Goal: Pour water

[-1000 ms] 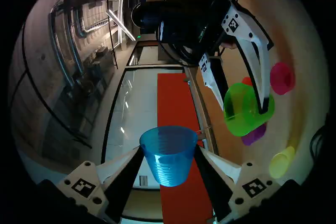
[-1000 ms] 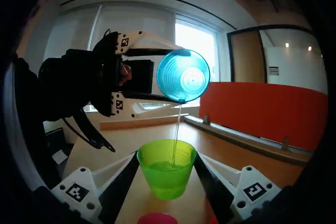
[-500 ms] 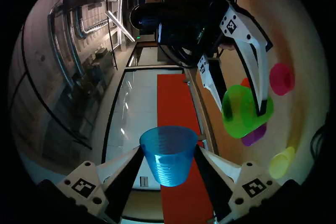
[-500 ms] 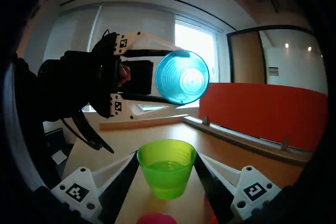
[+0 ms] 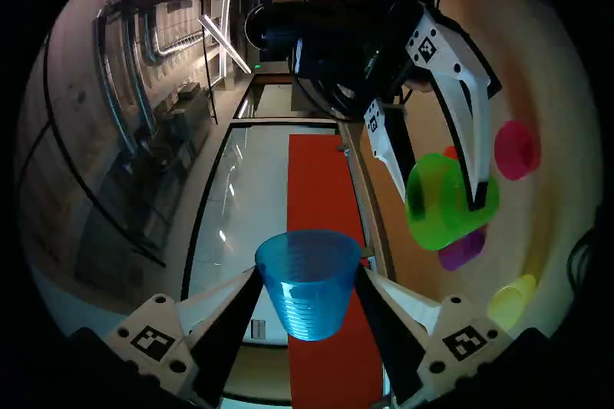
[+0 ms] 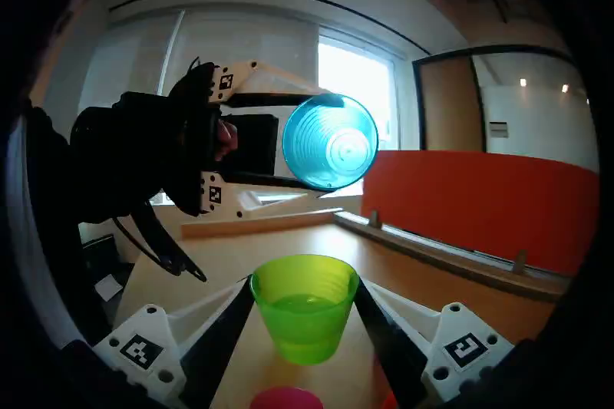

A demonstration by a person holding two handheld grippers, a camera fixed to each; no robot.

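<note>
While left claw (image 5: 308,280) clamps blue cup (image 6: 330,142) tipped at 12 o'clock over green cup (image 6: 305,317) clamped in right claw (image 6: 305,290), no stream falls: pour likely done; next, upright blue cup

Tabletop (image 6: 253,252): light wood, matte. A red partition (image 6: 483,202) runs along its far edge on small brackets.

Left gripper view, 4 items on the wood:
- 1 pink cup (image 5: 516,150)
- 1 orange object (image 5: 451,153) just beside the pink cup, mostly hidden, kind not determinable
- 1 purple cup (image 5: 463,249), partly hidden, between pink and yellow
- 1 yellow cup (image 5: 509,301), well apart from the pink cup

Right gripper view: pink cup rim at the bottom edge.
</note>
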